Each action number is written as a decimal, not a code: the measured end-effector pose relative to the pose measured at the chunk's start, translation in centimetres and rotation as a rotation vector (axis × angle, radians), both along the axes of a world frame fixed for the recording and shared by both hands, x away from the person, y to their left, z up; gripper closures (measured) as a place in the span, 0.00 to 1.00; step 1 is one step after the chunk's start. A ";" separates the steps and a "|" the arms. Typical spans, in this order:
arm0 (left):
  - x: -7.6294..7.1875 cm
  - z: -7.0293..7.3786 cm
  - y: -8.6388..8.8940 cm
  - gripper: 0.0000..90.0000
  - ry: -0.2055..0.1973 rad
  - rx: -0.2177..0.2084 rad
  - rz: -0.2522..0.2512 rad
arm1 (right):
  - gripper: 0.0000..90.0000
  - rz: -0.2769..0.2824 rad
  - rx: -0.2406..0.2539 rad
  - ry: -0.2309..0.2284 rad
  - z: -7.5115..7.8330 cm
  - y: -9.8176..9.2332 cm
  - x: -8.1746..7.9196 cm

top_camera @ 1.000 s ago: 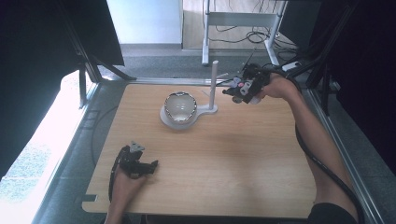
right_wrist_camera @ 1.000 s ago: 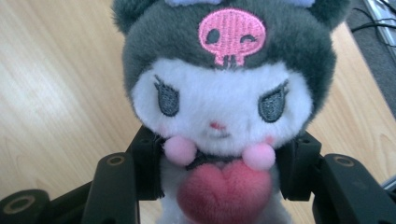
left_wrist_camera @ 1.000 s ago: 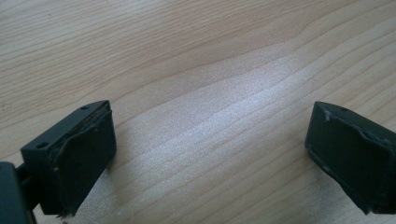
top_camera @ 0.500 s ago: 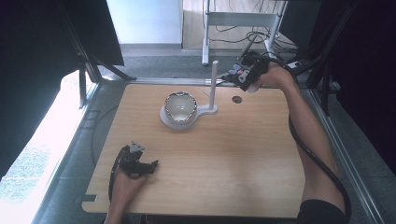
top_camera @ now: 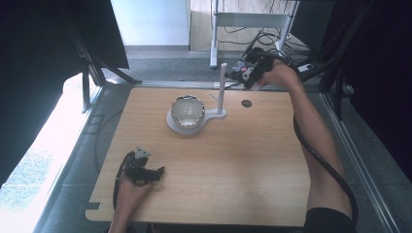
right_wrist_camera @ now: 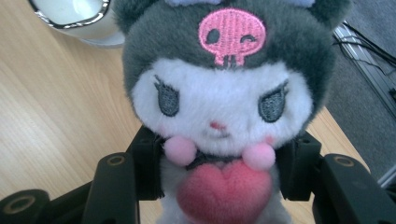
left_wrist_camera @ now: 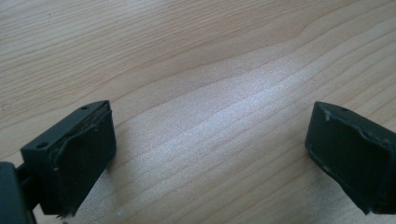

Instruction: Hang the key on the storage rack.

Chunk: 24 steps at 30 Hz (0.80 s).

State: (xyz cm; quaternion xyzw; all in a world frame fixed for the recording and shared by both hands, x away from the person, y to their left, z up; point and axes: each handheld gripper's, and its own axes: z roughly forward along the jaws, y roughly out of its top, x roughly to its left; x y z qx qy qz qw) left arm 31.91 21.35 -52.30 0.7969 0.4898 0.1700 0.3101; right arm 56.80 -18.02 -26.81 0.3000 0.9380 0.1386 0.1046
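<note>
My right arm's stretched out to 1 o'clock, right gripper [top_camera: 246, 71] clamped on the plush toy [right_wrist_camera: 219, 107] above the table's [top_camera: 218, 184] far edge, w/ left gripper [top_camera: 145, 171] resting at 7, jaws apart.

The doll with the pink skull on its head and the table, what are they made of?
The doll looks like soft plush: fuzzy grey and white pile, stitched eyes, fluffy pink pompoms. The table looks like pale wood or wood-look laminate: grain lines, a smooth, slightly shiny top.
</note>
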 end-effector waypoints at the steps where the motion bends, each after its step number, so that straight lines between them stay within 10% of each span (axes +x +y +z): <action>1: 0.0 0.0 0.0 0.02 0.000 0.000 0.000 | 0.50 0.008 0.001 0.000 -0.1 0.2 -0.1; 24: 0.0 0.0 0.0 0.02 -0.006 -0.002 0.003 | 0.49 0.081 -0.024 0.109 -6.4 3.0 -0.8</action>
